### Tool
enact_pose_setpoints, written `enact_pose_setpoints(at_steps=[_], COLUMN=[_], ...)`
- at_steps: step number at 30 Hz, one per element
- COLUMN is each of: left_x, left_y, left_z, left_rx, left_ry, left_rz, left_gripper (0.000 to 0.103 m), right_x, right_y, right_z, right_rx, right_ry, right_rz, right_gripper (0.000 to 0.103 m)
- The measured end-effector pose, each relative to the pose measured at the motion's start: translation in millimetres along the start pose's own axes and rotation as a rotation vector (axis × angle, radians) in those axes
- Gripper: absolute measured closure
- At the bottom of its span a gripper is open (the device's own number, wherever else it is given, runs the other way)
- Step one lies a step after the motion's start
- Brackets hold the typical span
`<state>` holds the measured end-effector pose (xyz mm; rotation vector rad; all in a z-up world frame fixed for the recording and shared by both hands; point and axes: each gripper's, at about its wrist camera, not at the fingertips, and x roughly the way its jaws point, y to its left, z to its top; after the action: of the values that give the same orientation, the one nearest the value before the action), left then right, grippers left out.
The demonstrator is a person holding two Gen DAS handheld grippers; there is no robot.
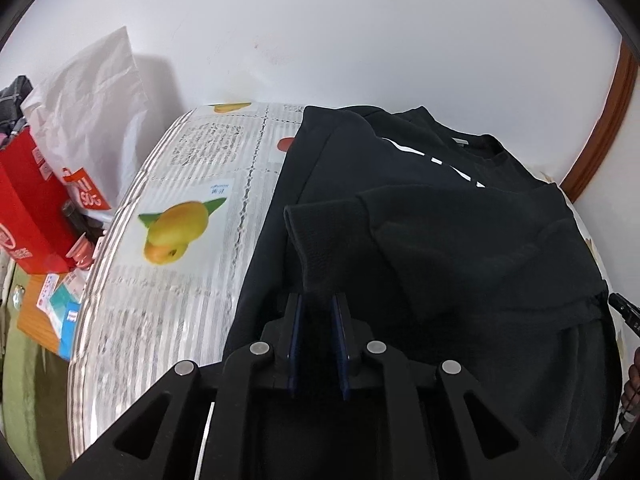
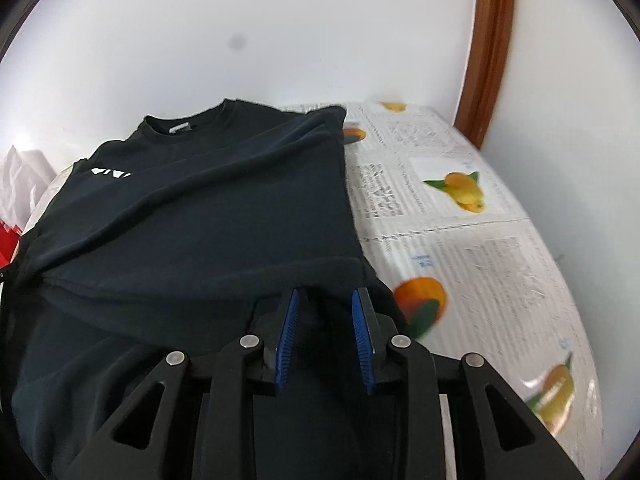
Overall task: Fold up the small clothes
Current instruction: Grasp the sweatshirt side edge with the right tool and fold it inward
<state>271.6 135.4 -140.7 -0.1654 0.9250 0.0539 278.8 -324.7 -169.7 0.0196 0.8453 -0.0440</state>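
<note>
While folded, black shirt (image 2: 192, 216), logo (image 2: 110, 173) part-hidden

Mango-print table cover (image 1: 176, 240), with red box (image 1: 28, 208) and white bag (image 1: 92, 112) at nine o'clock.

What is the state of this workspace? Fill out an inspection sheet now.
Surface: table under a fruit-print cover.
Job's things: black T-shirt lying flat, collar toward the wall, part folded.
Clutter: red box, white paper bag, small packets beside the table.
Grippers: left hand-held gripper shut on a fold of the shirt; right hand-held gripper has cloth between its jaws, grip unclear.
Cables: nothing seen.
Surroundings: white wall, brown wooden frame.
</note>
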Motion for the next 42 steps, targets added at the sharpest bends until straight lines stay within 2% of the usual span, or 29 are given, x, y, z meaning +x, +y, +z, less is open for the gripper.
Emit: enact_pose_setpoints(at_steps=[4,7,10,12,13,14,15,22,24,25,26,28,29,30,32,33,35,38,42], left_x=[-20.8,-36.9,-51.7,-56.0,-57.3,-58.5,-59.3,-68.6,-69.9,-73.2,-75.9,-77.4,-78.4,-78.7,-79.8,-80.3,-80.2,-79.9,-80.1], left_y=[-2.8,-6.6,-5.1,-2.2,-0.1,3.2,6.5,26.7,29.2,28.9,27.2,23.4,20.6,17.6,13.2,13.8,15.9,14.5,16.5], left_z=[-14.6,-28.7,-48.3,-60.1,-66.1,-74.0,-80.1,-130.3,-140.0,-144.6,-149.1,-152.2,-154.2,-155.3,-156.7,-157.5,-158.4,-158.1,-158.1], left_rx=[-0.007,0.018,0.038,0.039,0.037,0.032,0.022,-0.025,-0.038,-0.033,-0.022,-0.011,-0.005,0.004,0.008,0.001,-0.033,-0.027,-0.035], left_ry=[-0.022,-0.026,-0.025,-0.018,-0.011,-0.001,0.002,0.041,0.041,0.015,0.003,-0.003,-0.007,-0.009,-0.012,-0.012,-0.004,-0.002,0.012], left_rz=[-0.02,0.001,0.011,0.035,0.044,0.051,0.051,0.011,0.0,0.001,0.007,0.011,0.009,0.009,0.019,0.015,-0.028,-0.032,-0.039], left_gripper=[0.088,0.088,0.088,0.077,0.071,0.056,0.046,0.046,0.046,0.046,0.046,0.05,0.061,0.074,0.09,0.092,0.093,0.093,0.091], right_x=[-27.3,-48.3,-64.5,-72.4,-74.3,-74.7,-74.8,-64.1,-59.1,-60.3,-59.6,-60.4,-61.1,-61.3,-61.8,-61.8,-61.2,-57.3,-62.2], right_y=[-5.7,-9.4,-15.2,-20.8,-23.6,-25.6,-27.6,-32.0,-30.6,-27.6,-24.5,-18.4,-15.7,-14.9,-15.5,-19.9,-35.7,-55.3,-52.5], right_z=[-16.2,-32.5,-50.0,-64.6,-72.9,-79.5,-87.7,-131.4,-139.2,-141.6,-141.8,-141.2,-140.2,-139.1,-138.1,-138.0,-137.6,-136.3,-139.6], right_rx=[-0.015,-0.026,-0.031,-0.021,-0.014,-0.008,-0.001,0.023,0.034,0.027,0.015,-0.012,-0.028,-0.044,-0.073,-0.074,-0.035,0.044,0.051], right_ry=[-0.015,-0.01,-0.032,-0.02,-0.006,0.005,0.017,0.07,0.079,0.053,0.049,0.039,0.039,0.04,0.032,0.03,0.025,0.033,0.053], right_rz=[0.002,0.009,-0.046,-0.036,-0.009,0.009,0.022,0.031,0.052,0.037,0.028,0.047,0.06,0.056,0.03,0.022,0.024,0.068,0.07], right_gripper=[0.074,0.072,0.062,0.049,0.048,0.046,0.044,0.043,0.043,0.043,0.047,0.077,0.095,0.095,0.096,0.096,0.096,0.096,0.09])
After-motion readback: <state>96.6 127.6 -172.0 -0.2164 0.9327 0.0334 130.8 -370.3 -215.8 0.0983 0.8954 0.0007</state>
